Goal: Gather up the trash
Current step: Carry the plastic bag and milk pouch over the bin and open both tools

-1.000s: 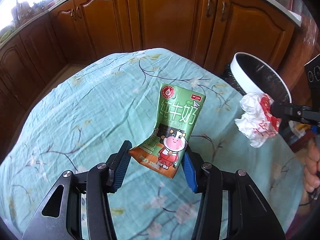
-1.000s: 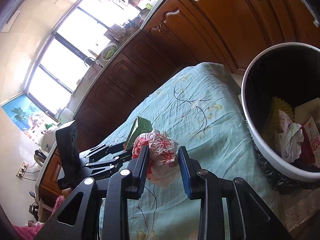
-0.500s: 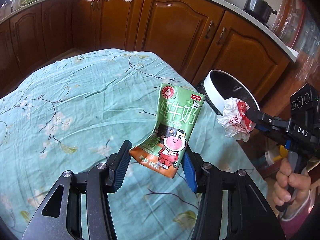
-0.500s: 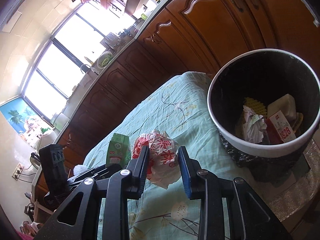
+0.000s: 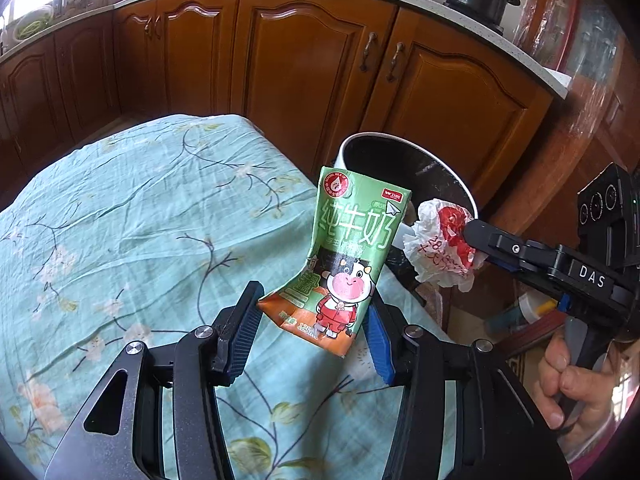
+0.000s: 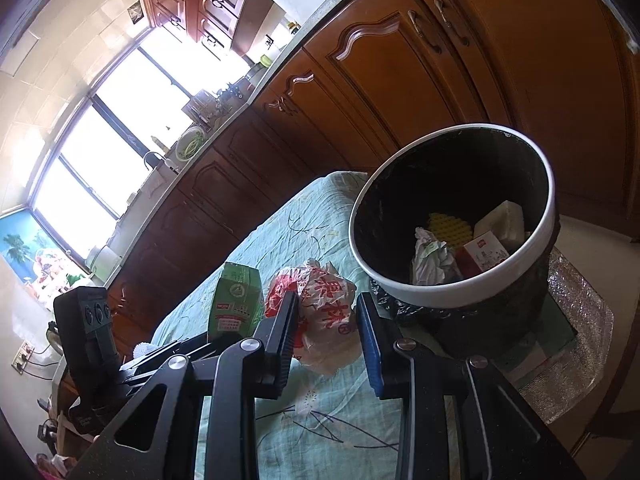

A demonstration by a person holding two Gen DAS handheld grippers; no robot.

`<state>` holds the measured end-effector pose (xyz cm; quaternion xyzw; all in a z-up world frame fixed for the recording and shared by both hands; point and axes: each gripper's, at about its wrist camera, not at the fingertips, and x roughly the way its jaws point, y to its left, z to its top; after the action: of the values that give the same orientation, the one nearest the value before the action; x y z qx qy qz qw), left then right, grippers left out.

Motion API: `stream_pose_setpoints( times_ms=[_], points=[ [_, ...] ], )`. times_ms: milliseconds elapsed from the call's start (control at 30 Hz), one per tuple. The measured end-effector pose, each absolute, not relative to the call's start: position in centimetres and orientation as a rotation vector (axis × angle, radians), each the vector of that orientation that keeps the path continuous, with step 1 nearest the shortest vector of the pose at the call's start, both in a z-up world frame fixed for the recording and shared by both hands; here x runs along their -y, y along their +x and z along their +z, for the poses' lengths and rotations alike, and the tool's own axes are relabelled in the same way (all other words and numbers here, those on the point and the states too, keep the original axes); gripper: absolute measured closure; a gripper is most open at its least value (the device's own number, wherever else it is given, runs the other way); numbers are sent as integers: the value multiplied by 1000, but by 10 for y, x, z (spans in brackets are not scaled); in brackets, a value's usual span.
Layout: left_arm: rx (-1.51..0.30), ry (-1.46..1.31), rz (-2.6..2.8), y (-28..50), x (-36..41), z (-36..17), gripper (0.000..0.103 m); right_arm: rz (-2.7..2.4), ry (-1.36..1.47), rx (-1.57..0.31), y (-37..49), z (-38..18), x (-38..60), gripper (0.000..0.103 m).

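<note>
My left gripper (image 5: pixel 314 328) is shut on a green milk carton (image 5: pixel 352 248) with a cartoon cow, held above the table's right edge. The right gripper (image 6: pixel 329 322) is shut on a crumpled white and red wrapper (image 6: pixel 326 308). In the left wrist view that wrapper (image 5: pixel 440 248) hangs just right of the carton, in front of the bin's rim. The white-rimmed, black-lined trash bin (image 6: pixel 536 240) stands past the table end and holds several pieces of trash. In the right wrist view the carton (image 6: pixel 236 300) shows to the left of the wrapper.
A teal flowered tablecloth (image 5: pixel 120 220) covers the table. Brown kitchen cabinets (image 5: pixel 320 52) stand close behind the bin. A silvery mat (image 6: pixel 580 320) lies under the bin. A hand (image 5: pixel 568 376) grips the right tool's handle.
Both grippers have carried their loads toward the bin. The bin has grown larger and nearer in both views, and the wrapper now sits right beside the carton.
</note>
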<state>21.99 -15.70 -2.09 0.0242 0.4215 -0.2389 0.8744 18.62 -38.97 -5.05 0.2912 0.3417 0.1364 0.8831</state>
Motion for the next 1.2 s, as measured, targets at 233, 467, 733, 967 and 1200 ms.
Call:
stream_pose_setpoints(
  times_ms=[233, 467, 733, 967, 1200],
  points=[
    [-868, 77, -523, 216, 183, -16, 55, 254, 614, -685, 179, -46, 408, 73],
    [-858, 98, -536, 217, 200, -10, 55, 232, 627, -662, 175, -43, 426, 73],
    [-846, 113, -543, 221, 216, -5, 55, 212, 632, -639, 174, -37, 442, 73],
    [-841, 125, -547, 228, 229, -2, 55, 187, 633, -623, 173, -34, 453, 73],
    [-838, 133, -553, 237, 241, -1, 55, 168, 621, -609, 178, -29, 461, 73]
  ],
)
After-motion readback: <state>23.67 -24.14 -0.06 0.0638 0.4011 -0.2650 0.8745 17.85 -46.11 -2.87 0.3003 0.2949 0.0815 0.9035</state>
